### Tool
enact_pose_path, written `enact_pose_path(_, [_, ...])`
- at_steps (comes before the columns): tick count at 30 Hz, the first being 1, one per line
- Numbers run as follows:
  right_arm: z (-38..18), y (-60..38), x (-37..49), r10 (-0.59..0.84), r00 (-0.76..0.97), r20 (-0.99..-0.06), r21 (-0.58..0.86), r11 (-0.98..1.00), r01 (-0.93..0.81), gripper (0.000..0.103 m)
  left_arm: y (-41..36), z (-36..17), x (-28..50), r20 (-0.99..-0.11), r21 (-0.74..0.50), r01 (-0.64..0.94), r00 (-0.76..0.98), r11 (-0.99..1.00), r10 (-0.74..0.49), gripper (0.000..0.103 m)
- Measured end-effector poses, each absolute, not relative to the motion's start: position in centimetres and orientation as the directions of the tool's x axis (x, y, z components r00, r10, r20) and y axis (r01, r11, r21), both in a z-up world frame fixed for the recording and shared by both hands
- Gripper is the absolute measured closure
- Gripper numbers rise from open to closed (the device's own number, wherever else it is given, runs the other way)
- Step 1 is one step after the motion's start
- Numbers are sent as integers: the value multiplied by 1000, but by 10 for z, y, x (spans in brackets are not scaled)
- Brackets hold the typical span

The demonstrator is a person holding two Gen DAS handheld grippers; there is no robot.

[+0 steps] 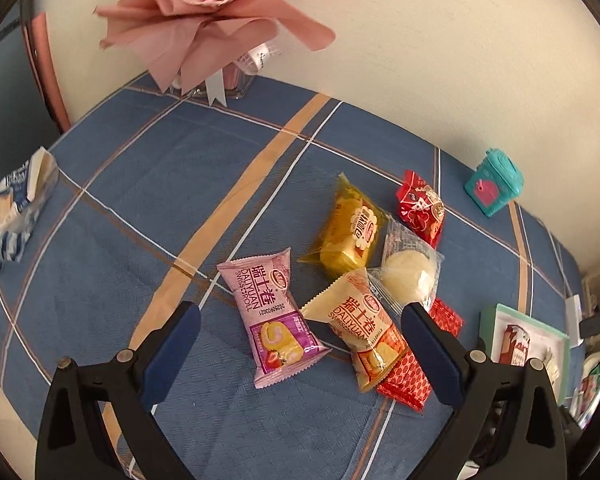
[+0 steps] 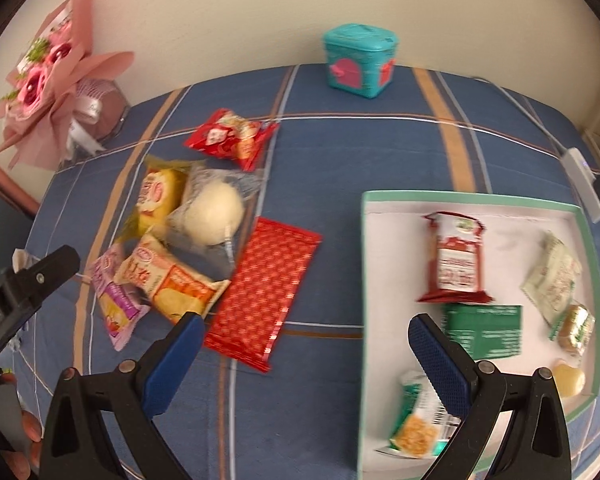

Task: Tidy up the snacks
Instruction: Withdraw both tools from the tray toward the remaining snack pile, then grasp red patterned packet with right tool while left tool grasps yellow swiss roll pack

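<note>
A heap of snacks lies on the blue plaid cloth: a pink swiss-roll pack [image 1: 274,316], a cream swiss-roll pack [image 1: 364,328], a yellow cake pack [image 1: 346,228], a white bun in clear wrap [image 1: 410,274], a red patterned pack [image 2: 264,292] and a small red pack [image 1: 420,208]. My left gripper [image 1: 300,340] is open, hovering just before the two swiss-roll packs. My right gripper [image 2: 302,346] is open and empty, above the cloth between the heap and a green-rimmed tray [image 2: 586,240]. The tray holds several snacks, among them a red-and-white pack [image 2: 456,260].
A pink bouquet [image 1: 204,12] stands at the back left by the wall. A teal toy box [image 2: 360,60] sits at the back. A blue-white snack pack [image 1: 18,204] lies at the far left. A white power strip [image 2: 584,176] is at the right edge.
</note>
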State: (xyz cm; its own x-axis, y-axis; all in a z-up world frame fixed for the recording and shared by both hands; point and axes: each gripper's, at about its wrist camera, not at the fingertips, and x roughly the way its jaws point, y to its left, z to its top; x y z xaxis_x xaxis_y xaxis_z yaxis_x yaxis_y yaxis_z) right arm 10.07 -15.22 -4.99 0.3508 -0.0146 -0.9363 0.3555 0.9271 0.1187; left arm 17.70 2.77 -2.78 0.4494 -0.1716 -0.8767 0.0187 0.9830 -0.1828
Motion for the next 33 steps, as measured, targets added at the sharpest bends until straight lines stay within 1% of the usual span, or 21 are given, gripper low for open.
enact_pose_path(6, [-66,-137,116,-17,326,-945,98,938,332,0,18,-44,187,-892,-236,8,396,972,-220,3])
enact_pose_path(11, [-78,-129,127,-34,314,-949,68,949,308,4,-2,-60,196,-902,-262,23,351,965,-253,9])
enact_pose_path(16, [-90,-123,137,-40,300,-953,53,954,294,7,-18,-71,204,-906,-275,38,324,961,-272,11])
enact_pose_path(17, [-93,-122,140,-44,298,-954,46,956,288,8,-20,-73,205,-907,-274,41,320,961,-273,15])
enact_pose_path(19, [-97,-121,144,-54,291,-955,31,959,282,9,-24,-77,207,-913,-269,46,307,962,-270,19])
enact_pose_path(28, [-110,-125,148,-54,281,-958,32,955,294,9,-30,-84,208,-924,-237,37,300,971,-237,19])
enact_pose_path(33, [-107,-131,145,-44,279,-959,41,955,294,15,-24,-90,209,-934,-216,10,288,976,-209,19])
